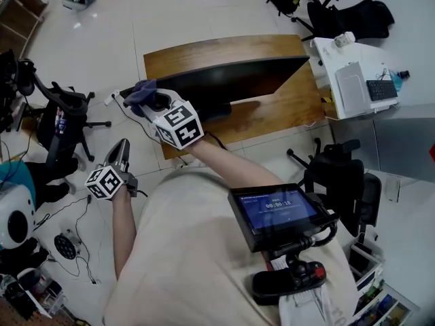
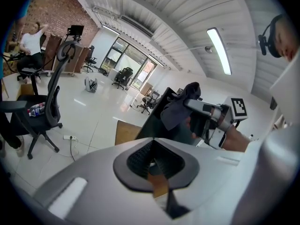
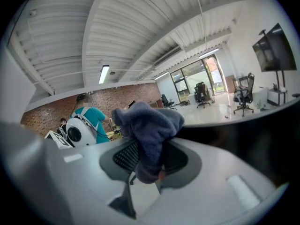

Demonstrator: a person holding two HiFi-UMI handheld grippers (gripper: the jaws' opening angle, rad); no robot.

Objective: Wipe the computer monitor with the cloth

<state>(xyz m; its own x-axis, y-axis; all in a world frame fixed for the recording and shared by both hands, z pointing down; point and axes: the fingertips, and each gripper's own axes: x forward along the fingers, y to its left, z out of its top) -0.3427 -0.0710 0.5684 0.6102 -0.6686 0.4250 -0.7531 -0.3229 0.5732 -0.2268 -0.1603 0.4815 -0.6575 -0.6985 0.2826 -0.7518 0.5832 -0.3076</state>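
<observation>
A black monitor (image 1: 231,80) stands on a wooden desk (image 1: 285,107). My right gripper (image 1: 145,99) is shut on a blue-grey cloth (image 1: 139,89) and holds it at the monitor's left end. In the right gripper view the cloth (image 3: 149,125) bulges out between the jaws, with the dark monitor (image 3: 243,139) to the right. My left gripper (image 1: 121,149) hangs lower left over the floor, away from the desk, jaws shut with nothing in them. From the left gripper view (image 2: 157,172) I see the cloth (image 2: 177,109) against the monitor (image 2: 152,125).
A black office chair (image 1: 58,114) stands left of the desk and another (image 1: 340,175) to its right. A white table (image 1: 360,77) with a keyboard is at the far right. A power strip and cables (image 1: 115,97) lie on the floor. A tablet (image 1: 275,212) hangs at the person's chest.
</observation>
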